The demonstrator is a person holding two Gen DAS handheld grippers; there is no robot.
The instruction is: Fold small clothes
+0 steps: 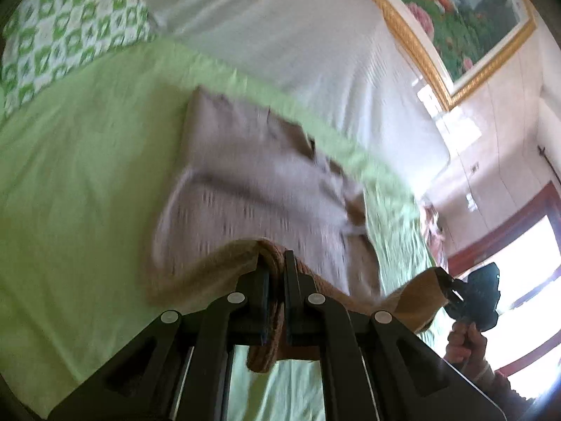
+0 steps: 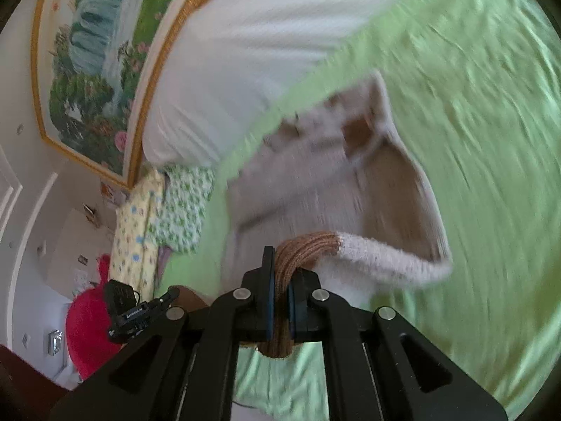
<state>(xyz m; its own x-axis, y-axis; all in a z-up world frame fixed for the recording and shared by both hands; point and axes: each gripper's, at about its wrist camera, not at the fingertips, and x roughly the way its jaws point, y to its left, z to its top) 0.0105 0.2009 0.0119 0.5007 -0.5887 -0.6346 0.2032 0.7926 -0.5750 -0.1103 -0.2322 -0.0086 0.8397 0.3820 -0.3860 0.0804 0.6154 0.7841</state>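
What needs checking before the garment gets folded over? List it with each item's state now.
1. Left hand-held gripper shut on the brown ribbed edge of the knit garment: ok.
2. Right hand-held gripper shut on the same ribbed edge: ok.
3. Near edge lifted off the green sheet: ok.
4. Far end of the garment lying flat on the sheet: cannot tell, both views are blurred.
5. Sleeve with the white cuff tucked in: not ok, it sticks out sideways.
6. Landing spot free of the patterned pillow: ok.
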